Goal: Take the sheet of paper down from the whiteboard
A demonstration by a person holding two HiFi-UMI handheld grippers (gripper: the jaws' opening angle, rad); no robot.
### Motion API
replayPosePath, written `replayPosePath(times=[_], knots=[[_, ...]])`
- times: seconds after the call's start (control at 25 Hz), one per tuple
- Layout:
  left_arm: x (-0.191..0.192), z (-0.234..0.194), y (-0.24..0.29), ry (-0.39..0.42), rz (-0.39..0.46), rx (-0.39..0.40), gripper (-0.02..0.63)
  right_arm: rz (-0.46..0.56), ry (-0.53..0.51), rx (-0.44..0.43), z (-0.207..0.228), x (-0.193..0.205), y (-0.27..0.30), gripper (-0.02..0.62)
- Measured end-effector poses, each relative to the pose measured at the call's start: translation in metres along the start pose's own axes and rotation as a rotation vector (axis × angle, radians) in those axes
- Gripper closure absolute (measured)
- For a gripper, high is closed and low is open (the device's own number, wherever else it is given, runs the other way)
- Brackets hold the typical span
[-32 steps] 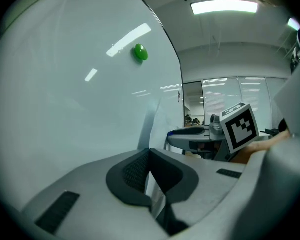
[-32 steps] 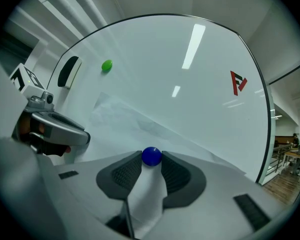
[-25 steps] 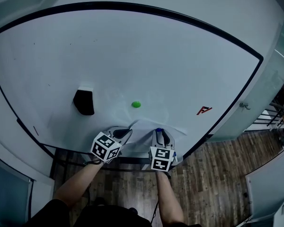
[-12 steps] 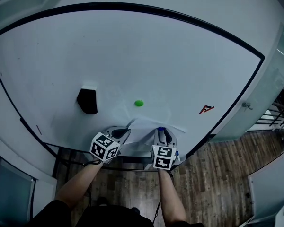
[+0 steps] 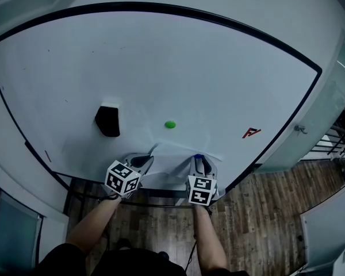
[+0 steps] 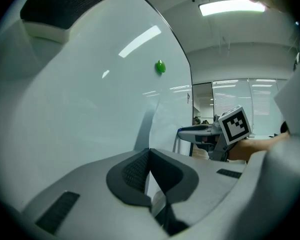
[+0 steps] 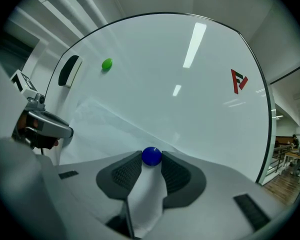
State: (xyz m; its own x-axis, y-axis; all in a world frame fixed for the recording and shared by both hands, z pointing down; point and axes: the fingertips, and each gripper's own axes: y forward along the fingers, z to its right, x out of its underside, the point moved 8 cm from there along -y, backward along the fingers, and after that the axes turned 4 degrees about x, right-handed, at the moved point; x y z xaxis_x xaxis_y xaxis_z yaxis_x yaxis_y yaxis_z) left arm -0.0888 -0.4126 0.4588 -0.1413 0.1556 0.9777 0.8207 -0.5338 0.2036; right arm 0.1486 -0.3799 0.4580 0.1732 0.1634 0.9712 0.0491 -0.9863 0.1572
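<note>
The white sheet of paper (image 5: 173, 161) hangs low on the whiteboard (image 5: 161, 68), its left side lifted off the surface. My left gripper (image 5: 142, 161) is shut on that left edge; in the left gripper view a thin strip of the paper (image 6: 165, 119) runs in between the closed pads (image 6: 135, 171). My right gripper (image 5: 199, 162) is at the sheet's right top, its pads on either side of a blue round magnet (image 7: 151, 155) that sits on the paper (image 7: 110, 131). The magnet (image 5: 198, 156) shows as a blue dot in the head view.
A green magnet (image 5: 170, 124) sticks to the board above the sheet. A black eraser (image 5: 107, 121) hangs to the left, and a red logo (image 5: 250, 133) sits at the right. The board's black frame (image 5: 276, 137) runs close below. Wooden floor (image 5: 253, 211) lies beneath.
My left gripper has drawn slightly to the left with the paper's edge in it. The right gripper has stayed on the blue magnet.
</note>
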Motion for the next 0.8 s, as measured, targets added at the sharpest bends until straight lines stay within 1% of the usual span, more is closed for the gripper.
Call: replayPosePath(times=[0.8], knots=[[0.008,-0.016,-0.018,-0.02,-0.001,-0.044,0.586,0.01,-0.002,-0.002,0.0,0.002,0.003,0.46]])
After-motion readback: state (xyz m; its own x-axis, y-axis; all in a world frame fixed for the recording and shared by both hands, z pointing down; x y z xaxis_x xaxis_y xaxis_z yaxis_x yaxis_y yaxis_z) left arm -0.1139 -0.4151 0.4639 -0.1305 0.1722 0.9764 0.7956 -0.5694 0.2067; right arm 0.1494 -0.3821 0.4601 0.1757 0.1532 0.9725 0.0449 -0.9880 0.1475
